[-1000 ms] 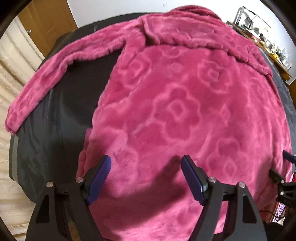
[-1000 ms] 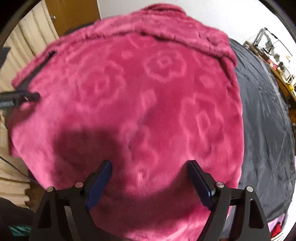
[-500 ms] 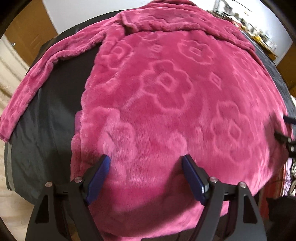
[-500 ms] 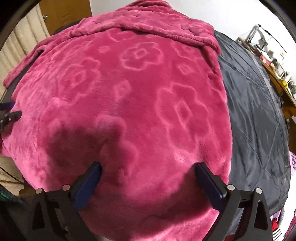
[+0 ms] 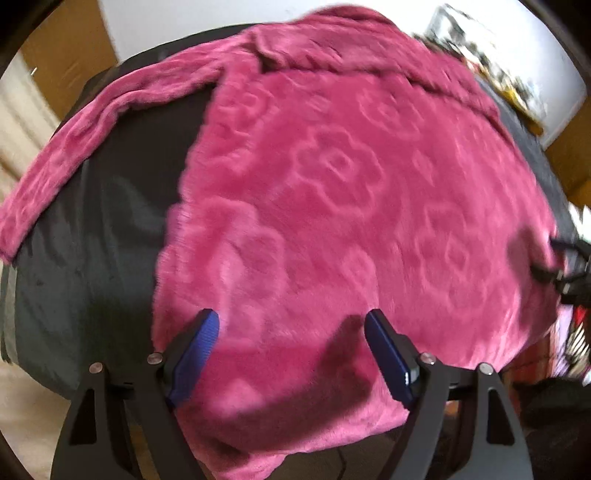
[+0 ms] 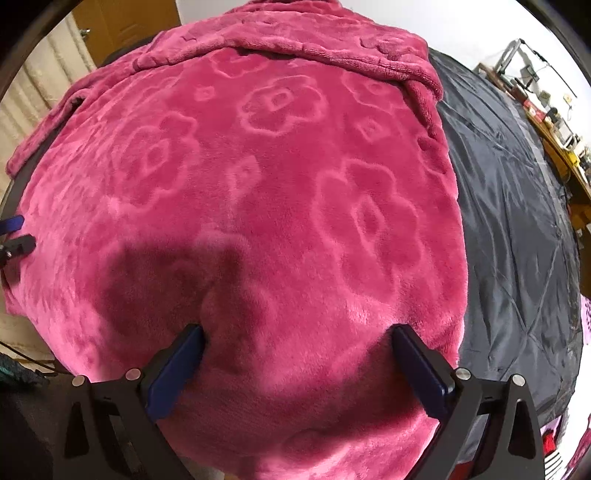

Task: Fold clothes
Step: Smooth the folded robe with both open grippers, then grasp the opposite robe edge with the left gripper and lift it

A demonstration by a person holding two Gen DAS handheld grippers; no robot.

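A pink fleece garment [image 5: 332, 184] embossed with flowers lies spread flat on a dark bed cover [image 5: 92, 258]. One sleeve [image 5: 92, 129] stretches out to the left. My left gripper [image 5: 291, 317] is open over the near hem, close to the garment's left edge, and its blue pads hold nothing. My right gripper [image 6: 298, 330] stands wide open over the same garment [image 6: 258, 166] near its right edge. A small ridge of fleece rises by its left finger. Each gripper shows at the edge of the other's view: the right gripper [image 5: 561, 269] and the left gripper [image 6: 14, 236].
The dark cover [image 6: 517, 221] runs on bare to the right of the garment. A wooden door [image 6: 125, 22] and cream curtain [image 6: 37, 92] stand behind at the left. A cluttered desk [image 6: 546, 110] lines the far right wall.
The right gripper's jaws have spread much wider over the hem. The left gripper has drawn back, so the hem's near edge now shows below its fingers.
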